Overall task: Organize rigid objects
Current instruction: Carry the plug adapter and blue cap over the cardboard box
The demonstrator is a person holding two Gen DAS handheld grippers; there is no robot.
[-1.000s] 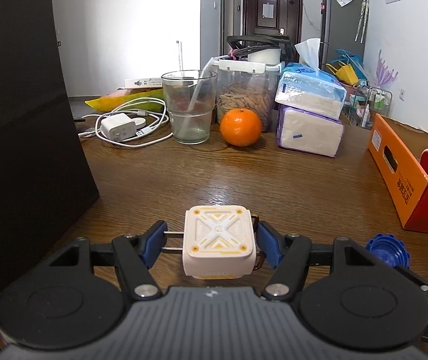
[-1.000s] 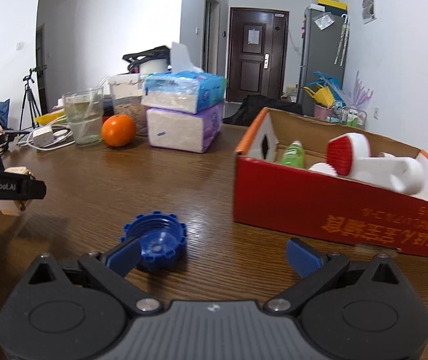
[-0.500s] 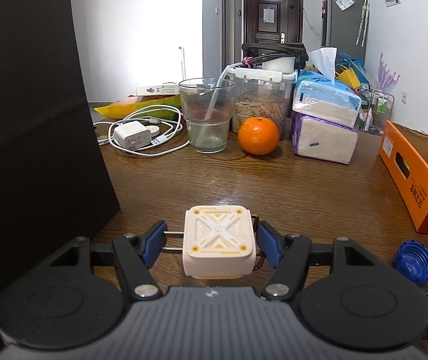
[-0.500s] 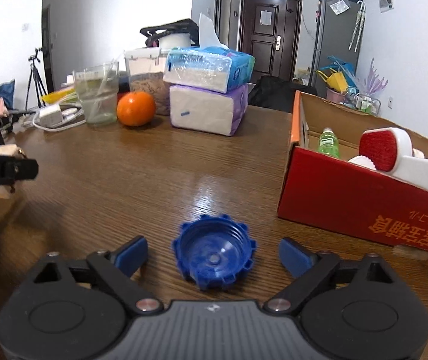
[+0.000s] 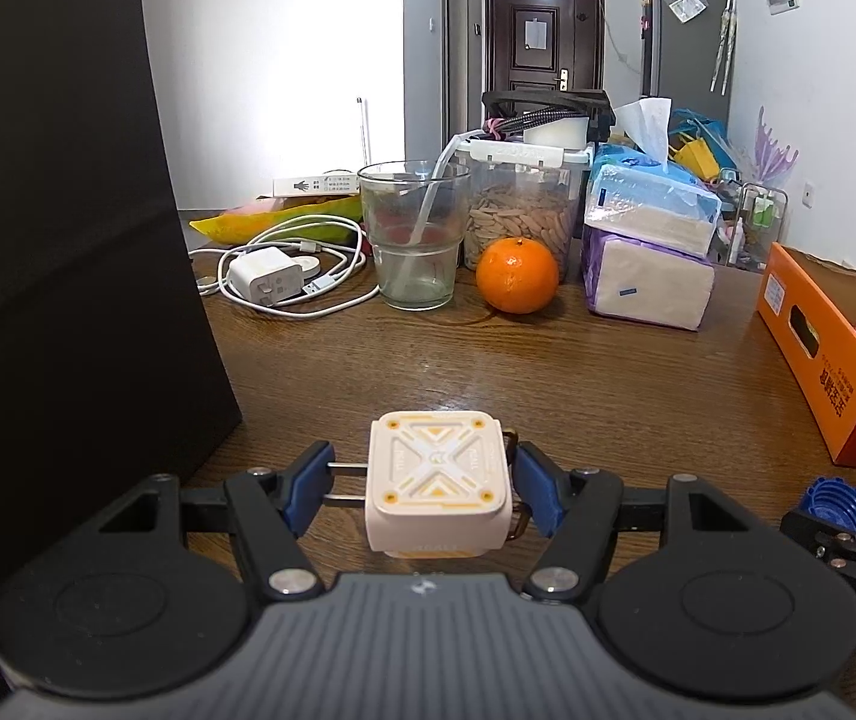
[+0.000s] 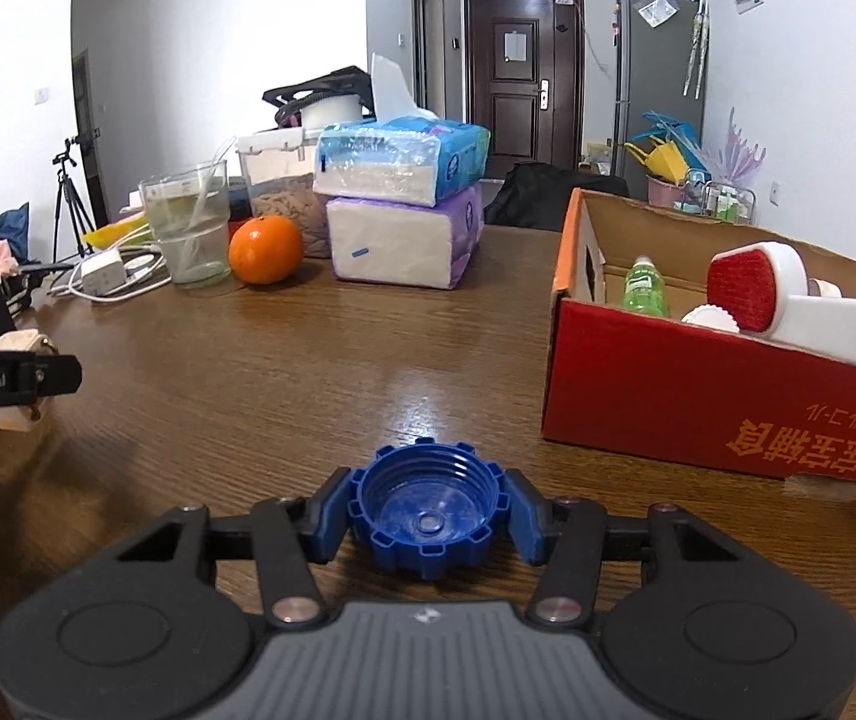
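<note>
A cream cube charger (image 5: pixel 436 480) with two metal prongs hangs just above the wooden table (image 5: pixel 487 372), and my left gripper (image 5: pixel 425 495) is shut on it, one pad on the prongs and one on the opposite side. In the right wrist view a blue notched bottle cap (image 6: pixel 428 507) lies open side up on the table. The jaws of my right gripper (image 6: pixel 428 519) are closing, with the cap between them and both blue pads touching its rim. A red and orange cardboard box (image 6: pixel 667 384) stands to the right, holding a green bottle (image 6: pixel 643 288) and a red-faced white brush (image 6: pixel 745 291).
At the back of the table stand a glass (image 5: pixel 413 240), an orange (image 5: pixel 516 276), a jar of biscuits (image 5: pixel 523 210), two stacked tissue packs (image 5: pixel 646 252) and a white charger with cable (image 5: pixel 266 276). A tall black panel (image 5: pixel 68 240) walls the left side.
The right gripper shifted until the blue cap lay between its wide-open jaws, then the jaws closed in on the cap. The left gripper kept its hold on the charger.
</note>
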